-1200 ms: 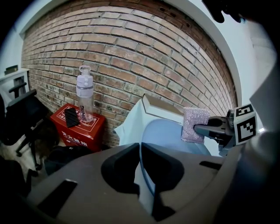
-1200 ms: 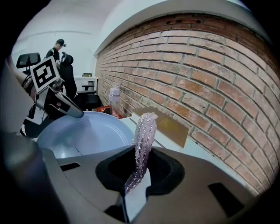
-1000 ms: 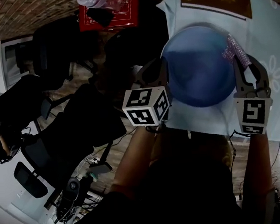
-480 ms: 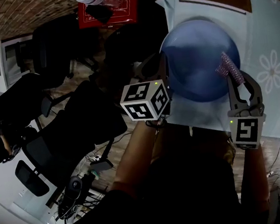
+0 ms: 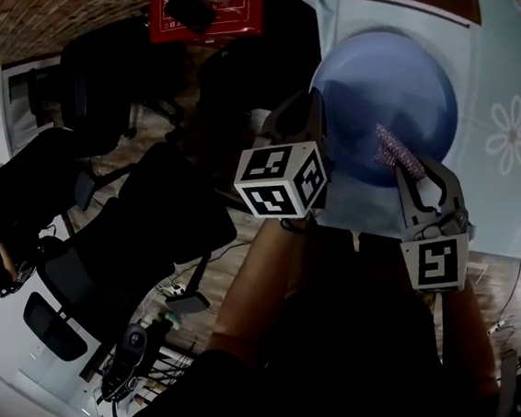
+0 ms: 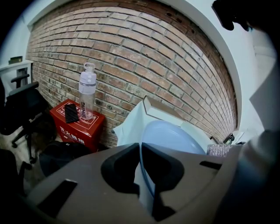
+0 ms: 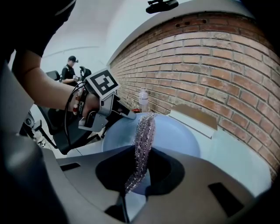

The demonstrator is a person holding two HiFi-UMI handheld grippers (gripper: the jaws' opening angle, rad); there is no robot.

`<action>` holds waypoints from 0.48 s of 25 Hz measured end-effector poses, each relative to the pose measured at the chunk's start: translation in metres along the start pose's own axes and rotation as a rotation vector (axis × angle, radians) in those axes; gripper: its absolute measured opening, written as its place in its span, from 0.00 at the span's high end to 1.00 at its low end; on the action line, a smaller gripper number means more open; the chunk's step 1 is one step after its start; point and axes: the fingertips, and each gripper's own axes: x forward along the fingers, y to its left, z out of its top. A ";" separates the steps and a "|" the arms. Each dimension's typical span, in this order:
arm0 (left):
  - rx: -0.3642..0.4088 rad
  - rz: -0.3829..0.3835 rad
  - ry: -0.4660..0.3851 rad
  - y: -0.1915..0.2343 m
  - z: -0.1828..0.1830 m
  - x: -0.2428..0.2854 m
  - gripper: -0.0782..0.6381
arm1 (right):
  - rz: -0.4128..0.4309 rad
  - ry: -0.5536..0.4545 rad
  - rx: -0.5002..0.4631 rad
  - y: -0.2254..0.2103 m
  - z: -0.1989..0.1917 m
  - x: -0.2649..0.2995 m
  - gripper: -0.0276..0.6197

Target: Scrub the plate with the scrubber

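One scrubber [image 7: 143, 135] lengthwise over plate [image 7: 175, 135]

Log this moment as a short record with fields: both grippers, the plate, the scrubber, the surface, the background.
Left gripper: shut on the plate's left rim
Right gripper: shut on the scrubber
plate: blue, round, empty
scrubber: silvery mesh, free end over the plate's inside
Surface: pale tablecloth with a flower print
Background: red box with a clear bottle on it
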 end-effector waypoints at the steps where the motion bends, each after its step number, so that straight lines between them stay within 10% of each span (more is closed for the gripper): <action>1: -0.001 -0.001 0.000 0.000 0.000 0.000 0.84 | 0.012 0.003 -0.003 0.005 0.002 0.002 0.82; 12: -0.029 0.000 -0.015 0.002 -0.002 0.001 0.84 | 0.085 -0.007 0.127 0.030 0.025 0.038 0.82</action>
